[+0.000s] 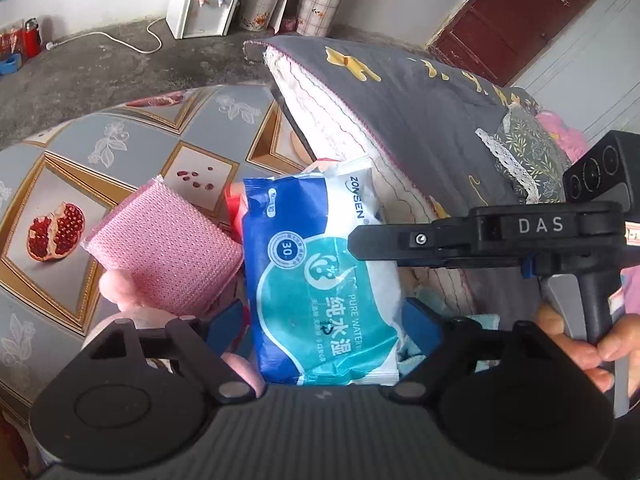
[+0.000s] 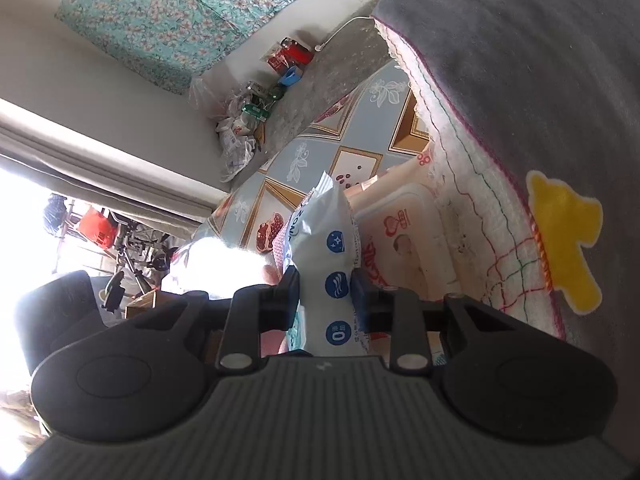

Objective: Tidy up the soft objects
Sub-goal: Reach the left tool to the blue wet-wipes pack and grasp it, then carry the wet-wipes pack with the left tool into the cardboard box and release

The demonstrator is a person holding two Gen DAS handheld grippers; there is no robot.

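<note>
Both tongs straddle wipes pack, right clamping.

A pomegranate-print tablecloth carries a pink sponge and grey pillow.

Your blue wipes pack covers most of the red packet behind it, so you can't tell what that is. The doorway on the right wrist view's left side is blown out white, nothing readable there.
</note>
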